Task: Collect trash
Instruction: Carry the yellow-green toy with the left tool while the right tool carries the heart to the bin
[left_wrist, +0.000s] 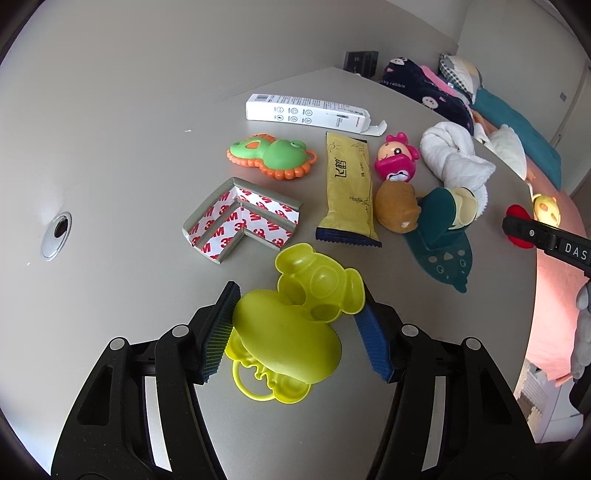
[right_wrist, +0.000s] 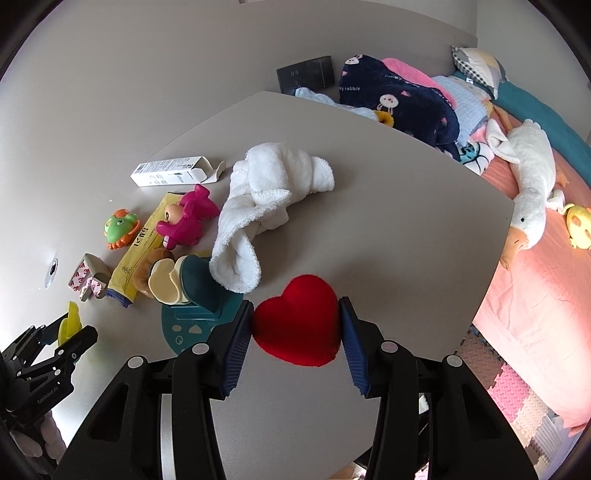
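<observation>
My left gripper (left_wrist: 295, 325) is shut on a yellow-green plastic toy (left_wrist: 295, 332), held just above the grey table (left_wrist: 110, 147). My right gripper (right_wrist: 295, 328) is shut on a red plush heart (right_wrist: 299, 321) near the table's right side. On the table lie a white carton box (left_wrist: 306, 112), a yellow snack wrapper (left_wrist: 349, 188) and a grey foam corner guard with 3M tape (left_wrist: 240, 221). The box (right_wrist: 173, 173), the wrapper (right_wrist: 138, 254) and the guard (right_wrist: 88, 280) also show in the right wrist view.
A green-and-orange toy (left_wrist: 273, 155), a pink doll toy (left_wrist: 395, 158), a brown plush (left_wrist: 397, 208), a teal stand (left_wrist: 443, 236) and a white towel (right_wrist: 266, 206) crowd the table. A bed with blankets and a plush goose (right_wrist: 532, 184) lies right of the table edge.
</observation>
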